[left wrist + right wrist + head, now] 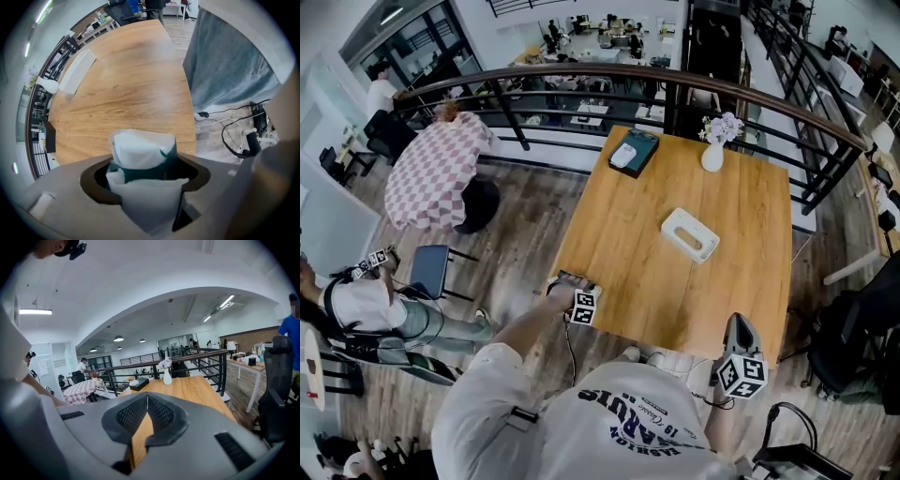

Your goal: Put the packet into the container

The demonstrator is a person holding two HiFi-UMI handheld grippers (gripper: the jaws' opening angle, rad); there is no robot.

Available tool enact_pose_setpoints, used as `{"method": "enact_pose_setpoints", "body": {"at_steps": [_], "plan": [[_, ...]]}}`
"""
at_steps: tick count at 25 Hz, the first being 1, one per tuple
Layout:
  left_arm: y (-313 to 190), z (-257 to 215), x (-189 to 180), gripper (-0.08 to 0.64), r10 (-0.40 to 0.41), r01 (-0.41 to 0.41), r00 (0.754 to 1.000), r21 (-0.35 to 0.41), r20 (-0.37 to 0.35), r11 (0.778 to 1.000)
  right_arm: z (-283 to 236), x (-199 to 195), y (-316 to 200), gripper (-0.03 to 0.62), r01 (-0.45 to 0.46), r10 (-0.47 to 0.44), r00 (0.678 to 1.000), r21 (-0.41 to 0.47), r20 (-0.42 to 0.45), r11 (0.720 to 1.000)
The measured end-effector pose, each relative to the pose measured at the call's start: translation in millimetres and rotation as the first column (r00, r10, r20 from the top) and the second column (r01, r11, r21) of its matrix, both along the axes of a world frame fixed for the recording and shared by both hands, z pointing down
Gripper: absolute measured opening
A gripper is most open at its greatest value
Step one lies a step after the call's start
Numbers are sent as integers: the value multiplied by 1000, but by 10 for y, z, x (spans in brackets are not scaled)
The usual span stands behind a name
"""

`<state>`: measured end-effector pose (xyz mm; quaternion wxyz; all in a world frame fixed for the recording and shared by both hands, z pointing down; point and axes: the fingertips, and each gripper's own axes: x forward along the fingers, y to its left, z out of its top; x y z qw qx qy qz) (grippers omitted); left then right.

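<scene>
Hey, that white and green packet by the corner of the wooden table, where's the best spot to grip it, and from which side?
Take the packet across its puffy middle, coming steeply from above, as the left gripper does by the table corner. The pouch looks soft and pillowy, so the pads probably sink in and hold at the bulge. A pinch on a thin edge may slip.

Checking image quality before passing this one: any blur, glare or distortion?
Head view: sharp, evenly lit, railing bowed by the wide lens. Left gripper view: strong fisheye, dark corners, packet close up and soft, pale sheen on the table. Right gripper view: fisheye too, near jaws soft, background sharp.
</scene>
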<state>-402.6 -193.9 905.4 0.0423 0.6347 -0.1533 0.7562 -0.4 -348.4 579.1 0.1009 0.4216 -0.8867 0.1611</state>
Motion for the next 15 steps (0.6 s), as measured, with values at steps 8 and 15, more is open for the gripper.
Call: {"method": "enact_pose_setpoints", "body": {"at_steps": [8, 15], "plan": [[13, -490, -73, 328, -56, 58, 998, -58, 24, 997, 28, 44, -3, 11, -15, 15, 1000, -16, 4, 1000], [-50, -1321, -138, 327, -24, 27, 998, -42, 65, 999, 26, 11, 10, 11, -12, 12, 1000, -18, 11, 1000]]}}
